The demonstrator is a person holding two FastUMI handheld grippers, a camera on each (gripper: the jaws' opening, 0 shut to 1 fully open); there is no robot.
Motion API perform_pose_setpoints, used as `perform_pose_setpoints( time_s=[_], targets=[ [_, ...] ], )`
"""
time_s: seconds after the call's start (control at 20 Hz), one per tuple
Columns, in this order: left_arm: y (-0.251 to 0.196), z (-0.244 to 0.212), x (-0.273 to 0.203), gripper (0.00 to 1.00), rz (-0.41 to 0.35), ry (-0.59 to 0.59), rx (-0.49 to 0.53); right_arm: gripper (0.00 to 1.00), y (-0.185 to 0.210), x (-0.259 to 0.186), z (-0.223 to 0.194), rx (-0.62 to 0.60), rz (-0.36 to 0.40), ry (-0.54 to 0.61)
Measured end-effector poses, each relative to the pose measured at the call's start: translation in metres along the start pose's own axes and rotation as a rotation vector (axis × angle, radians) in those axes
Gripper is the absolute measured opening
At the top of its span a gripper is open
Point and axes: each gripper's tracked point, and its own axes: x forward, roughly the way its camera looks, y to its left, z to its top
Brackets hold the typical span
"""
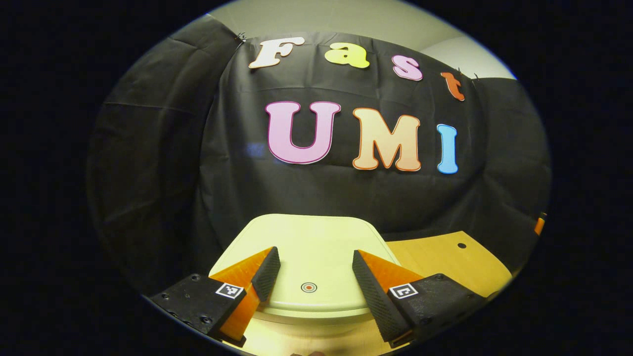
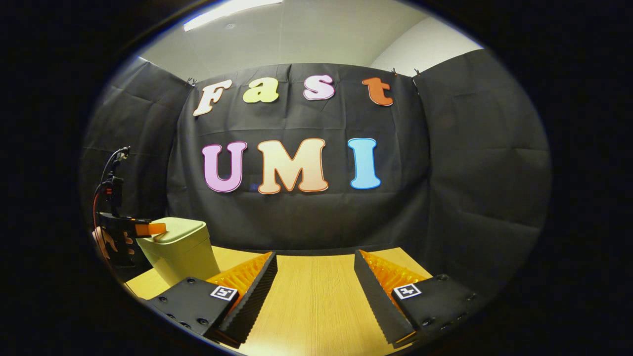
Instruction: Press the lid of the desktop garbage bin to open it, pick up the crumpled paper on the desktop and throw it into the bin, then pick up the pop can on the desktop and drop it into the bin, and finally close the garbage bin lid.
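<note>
— Firstly, how far along was the job?

— Undetermined. On my left, the garbage bin stood on the desktop with its lid down. No crumpled paper or pop can lay on the stretch of wood I could see. That fits a lid awaiting its opening press, and equally one closed again over both items.

— And your left gripper?

— Fingers apart, holding nothing, poised just above the lid's front edge; the round press mark sat between them.

— Moving right?

— In the right gripper view, the bin was well off to the left. My right gripper hung over bare wood, fingers spread, empty.
</note>
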Motion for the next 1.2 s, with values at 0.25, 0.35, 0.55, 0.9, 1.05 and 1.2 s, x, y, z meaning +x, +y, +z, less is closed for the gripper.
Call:
perform_pose_setpoints(
  time_s=[0.25,0.35,0.55,0.9,1.05,1.2],
  targets=[
    [0.000,-0.002,-0.001,0.92,-0.021,-0.059,0.023,0.98,0.008,0.000,-0.004,-0.001,0.010,0.008],
    [0.000,-0.010,-0.004,0.92,-0.026,-0.053,0.036,0.98,0.009,0.000,-0.002,-0.002,0.012,0.003],
    [0.000,0.001,-0.006,0.92,-0.026,-0.091,0.044,0.98,0.010,-0.001,-0.001,0.004,0.010,-0.003],
    [-0.001,0.006,-0.006,0.92,0.033,-0.090,0.053,0.98,0.001,0.000,0.006,0.015,-0.005,-0.021],
    [-0.012,0.012,-0.013,0.94,0.026,-0.094,0.031,0.98,-0.004,0.000,0.006,0.020,-0.007,-0.021],
    [-0.023,0.025,-0.028,0.94,0.032,-0.130,0.019,0.98,-0.006,0.000,0.010,0.024,-0.002,-0.028]
  ],
)
